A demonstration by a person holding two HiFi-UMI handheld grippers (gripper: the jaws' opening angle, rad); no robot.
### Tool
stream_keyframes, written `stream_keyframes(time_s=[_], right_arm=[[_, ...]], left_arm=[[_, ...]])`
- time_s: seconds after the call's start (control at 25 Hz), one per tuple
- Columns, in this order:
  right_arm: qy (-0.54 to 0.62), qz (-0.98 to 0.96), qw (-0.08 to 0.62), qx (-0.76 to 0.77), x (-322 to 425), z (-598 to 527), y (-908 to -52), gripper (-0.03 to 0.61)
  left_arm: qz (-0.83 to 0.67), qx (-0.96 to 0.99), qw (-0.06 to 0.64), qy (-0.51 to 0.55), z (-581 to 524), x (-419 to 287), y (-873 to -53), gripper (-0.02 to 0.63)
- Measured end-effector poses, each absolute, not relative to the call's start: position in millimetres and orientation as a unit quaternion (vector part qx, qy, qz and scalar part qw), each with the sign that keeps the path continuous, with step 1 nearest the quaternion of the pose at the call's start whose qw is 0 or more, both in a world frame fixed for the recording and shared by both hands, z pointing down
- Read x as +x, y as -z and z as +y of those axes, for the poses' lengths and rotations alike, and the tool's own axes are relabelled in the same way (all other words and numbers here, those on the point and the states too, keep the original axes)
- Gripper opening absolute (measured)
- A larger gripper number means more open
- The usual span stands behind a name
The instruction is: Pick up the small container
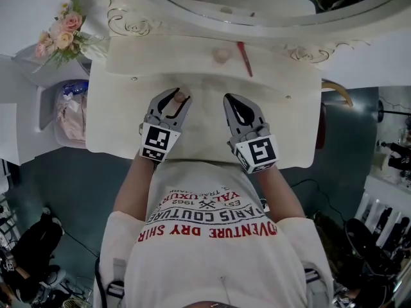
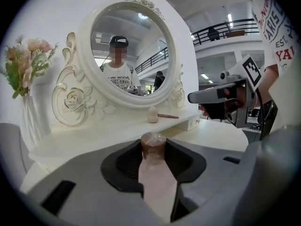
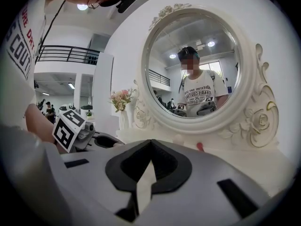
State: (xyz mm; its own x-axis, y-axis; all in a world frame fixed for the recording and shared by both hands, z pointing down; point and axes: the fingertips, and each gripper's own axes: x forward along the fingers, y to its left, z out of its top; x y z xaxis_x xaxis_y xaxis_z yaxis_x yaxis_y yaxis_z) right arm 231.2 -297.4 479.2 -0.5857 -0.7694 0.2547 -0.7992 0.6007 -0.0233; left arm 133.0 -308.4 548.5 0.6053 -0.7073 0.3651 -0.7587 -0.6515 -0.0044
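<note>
Nearest us, our left gripper (image 1: 180, 100) clamps the small container (image 2: 153, 149) over the dressing table (image 1: 289, 127). Beside it, our right gripper (image 1: 231, 99) is closed and empty. Beyond stands the round mirror (image 2: 129, 51).

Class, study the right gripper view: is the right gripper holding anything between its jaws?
No: the right gripper has its jaws meeting at the tips, with nothing between them.

hides part of the small container (image 2: 154, 142) between the left fingers (image 2: 80, 192). cuts off the mirror (image 1: 270, 2) at the head view's top edge. leaves the red item (image 1: 244, 59) on the worktop (image 1: 292, 127) too small to name.
</note>
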Motion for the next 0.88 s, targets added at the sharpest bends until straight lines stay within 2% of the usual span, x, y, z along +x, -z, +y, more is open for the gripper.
stream_keyframes(time_s=[0.88], right_arm=[[-0.011,-0.888,0.069,0.454,246,-291,-407,-0.002]], left_arm=[[-0.447,0.886,-0.004,-0.126,-288,107,-405,0.149]])
